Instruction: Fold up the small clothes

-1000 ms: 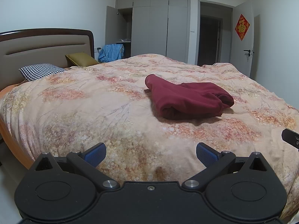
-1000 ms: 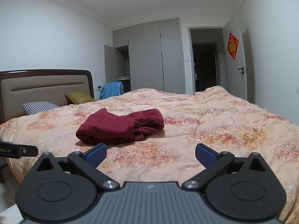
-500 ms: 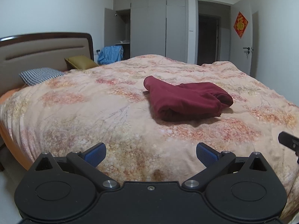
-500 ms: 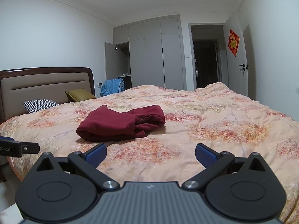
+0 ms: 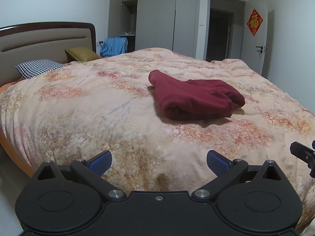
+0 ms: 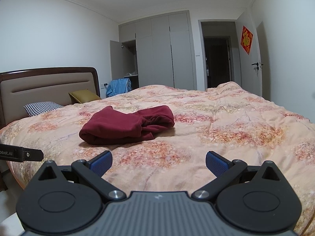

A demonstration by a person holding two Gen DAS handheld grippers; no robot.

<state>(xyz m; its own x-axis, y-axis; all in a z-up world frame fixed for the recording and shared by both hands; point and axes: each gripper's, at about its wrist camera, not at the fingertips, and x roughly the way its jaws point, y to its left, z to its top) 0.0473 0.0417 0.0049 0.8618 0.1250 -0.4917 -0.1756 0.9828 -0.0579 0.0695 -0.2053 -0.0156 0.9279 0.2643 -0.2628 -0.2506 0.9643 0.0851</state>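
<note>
Spreading across nearly both views was the wide bed under its peach floral quilted cover (image 5: 82,106), and on it, well beyond your grippers and toward the middle, lay the dark red knit garment (image 5: 193,100). It sat as a compact, doubled-over bundle with a rolled edge facing you and a bunched, puckered end on its right side, where layers crowded together. That shape would have fitted either a finished fold set down or a loosely heaped piece waiting to be laid flat; the pictures did not settle which. If you judged that more work was due, you did well to look for one clean layer at the bunched end, not a fistful of layers, and to keep the cloth low over the soft quilt so it did not drag. Your left gripper (image 5: 159,160) hung over the near edge with its blue-padded fingers spread wide and holding nothing; your right gripper (image 6: 158,160) was likewise parted and bare.
</note>
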